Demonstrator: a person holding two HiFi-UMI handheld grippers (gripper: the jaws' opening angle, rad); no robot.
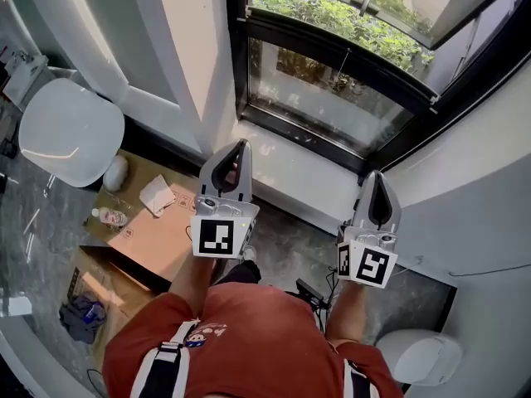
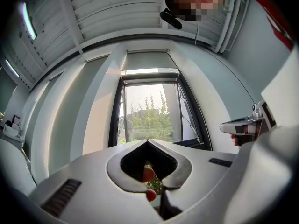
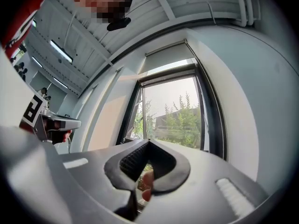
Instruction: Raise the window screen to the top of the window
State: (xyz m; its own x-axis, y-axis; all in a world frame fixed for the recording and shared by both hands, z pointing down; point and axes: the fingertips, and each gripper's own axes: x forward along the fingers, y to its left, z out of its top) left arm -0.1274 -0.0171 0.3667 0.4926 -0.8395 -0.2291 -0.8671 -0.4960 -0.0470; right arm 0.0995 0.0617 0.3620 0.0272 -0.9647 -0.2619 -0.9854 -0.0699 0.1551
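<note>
A tall black-framed window (image 1: 332, 85) stands straight ahead, with green bushes outside. In the gripper views its grey screen (image 2: 147, 60) (image 3: 170, 55) covers only the top strip of the window (image 2: 149, 111), and the glass below is bare. My left gripper (image 1: 241, 145) (image 2: 147, 141) is shut with nothing in it and points at the window's lower left. My right gripper (image 1: 374, 174) (image 3: 149, 141) is also shut and empty, level with the left one and near the window's right side. Each gripper view shows the other gripper, the right gripper (image 2: 236, 126) and the left gripper (image 3: 60, 122). Neither touches the window.
A white ledge (image 1: 290, 172) runs under the window. To the left a cardboard box (image 1: 158, 226) carries a bottle (image 1: 108, 218) and small items, beside a white round seat (image 1: 70, 131). Another white rounded object (image 1: 419, 356) sits at the lower right. An open sash (image 1: 390, 7) tilts outward at the top.
</note>
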